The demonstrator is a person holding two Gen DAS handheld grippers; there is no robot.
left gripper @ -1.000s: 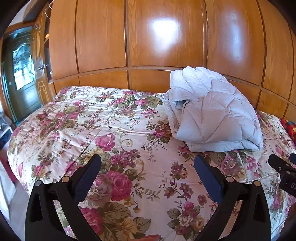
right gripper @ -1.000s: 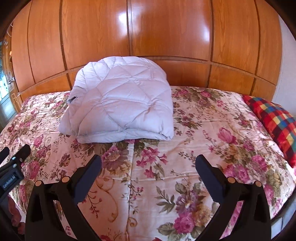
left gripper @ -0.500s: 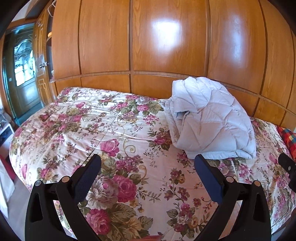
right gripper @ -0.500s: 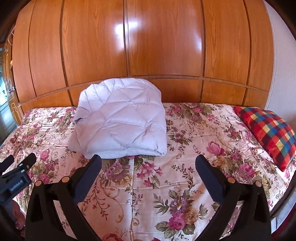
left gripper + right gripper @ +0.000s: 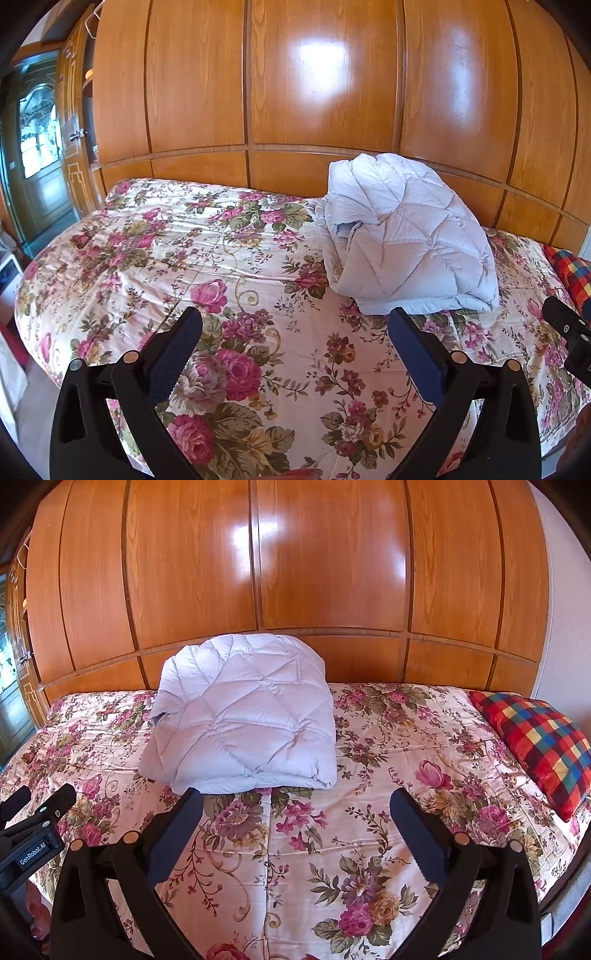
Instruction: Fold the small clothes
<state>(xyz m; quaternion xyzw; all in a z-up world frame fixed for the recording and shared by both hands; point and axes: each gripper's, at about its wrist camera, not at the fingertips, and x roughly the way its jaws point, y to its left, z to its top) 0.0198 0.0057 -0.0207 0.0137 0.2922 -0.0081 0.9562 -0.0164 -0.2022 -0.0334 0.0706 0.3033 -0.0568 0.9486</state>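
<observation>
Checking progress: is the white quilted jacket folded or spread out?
Folded. The jacket lies as a compact layered bundle on the bed, stacked edges showing along its front.

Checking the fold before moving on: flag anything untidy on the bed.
Mostly neat. The quilted jacket lies folded, but its left side bunches open with loose layers. Both grippers are open and clear.

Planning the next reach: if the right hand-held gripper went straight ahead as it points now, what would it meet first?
Probably the floral bedspread, with the right hand-held gripper open. The folded white quilted piece lies left of centre; depth is unclear.
</observation>
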